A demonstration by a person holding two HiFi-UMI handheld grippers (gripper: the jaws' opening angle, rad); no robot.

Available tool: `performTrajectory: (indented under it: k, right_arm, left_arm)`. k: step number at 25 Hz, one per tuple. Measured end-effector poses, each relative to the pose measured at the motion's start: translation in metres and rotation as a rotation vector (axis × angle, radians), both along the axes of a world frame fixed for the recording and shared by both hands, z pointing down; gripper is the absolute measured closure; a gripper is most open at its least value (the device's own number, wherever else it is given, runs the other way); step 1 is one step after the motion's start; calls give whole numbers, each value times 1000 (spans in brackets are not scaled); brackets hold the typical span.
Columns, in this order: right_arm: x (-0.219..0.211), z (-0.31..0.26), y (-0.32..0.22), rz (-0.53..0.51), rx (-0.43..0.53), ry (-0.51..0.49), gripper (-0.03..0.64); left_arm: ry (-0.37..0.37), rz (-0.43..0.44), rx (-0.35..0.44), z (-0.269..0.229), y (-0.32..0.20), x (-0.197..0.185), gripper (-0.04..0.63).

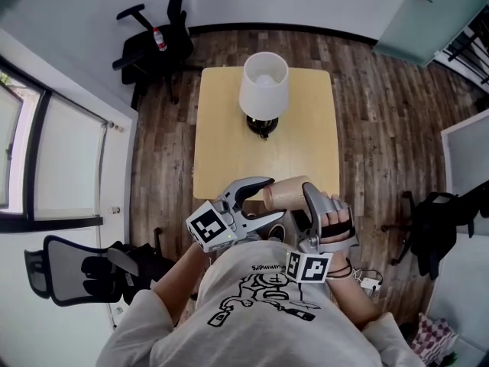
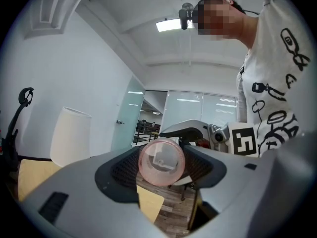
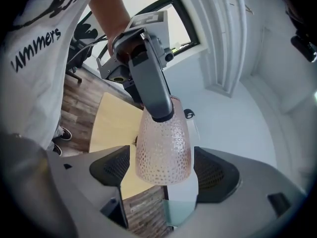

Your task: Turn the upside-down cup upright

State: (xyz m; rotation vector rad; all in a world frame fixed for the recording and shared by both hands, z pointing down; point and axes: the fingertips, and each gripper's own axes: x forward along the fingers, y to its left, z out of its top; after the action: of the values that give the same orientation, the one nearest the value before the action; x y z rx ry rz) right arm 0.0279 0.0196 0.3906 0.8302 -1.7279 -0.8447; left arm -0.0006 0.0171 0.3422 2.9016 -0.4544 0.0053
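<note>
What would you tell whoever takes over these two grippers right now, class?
Left gripper: shut on the narrow end of the cup, which lies level, off the table, near its front edge.
Right gripper: open, jaws around the cup's body, pads just clear.
Done: cup picked up, tipped sideways.
To do: probably grip with the right, release the left, turn mouth up, set down.

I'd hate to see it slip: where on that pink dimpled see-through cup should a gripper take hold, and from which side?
Take the pink dimpled translucent cup across its side wall near the wider end, coming square to its length, where the right gripper stands open. It lies sideways, narrow end pinched in the left gripper, so a wrist roll could probably stand it up.
</note>
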Motion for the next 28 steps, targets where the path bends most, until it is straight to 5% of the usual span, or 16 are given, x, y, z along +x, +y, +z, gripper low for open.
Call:
performTrajectory:
  k: [12,22,28]
  right_arm:
    - [-8,-1,-7,11,-17,-116,249]
    - [-14,-21,-5,27,-136,-669,249]
    - [-24,-21,-4,4,-210,-886,249]
  left_arm:
    - [-18,7,61,-8,6,6,305]
    - [112,-62,50,-32,-2,1,266]
    - [128,-55,76,-42,0,13,265]
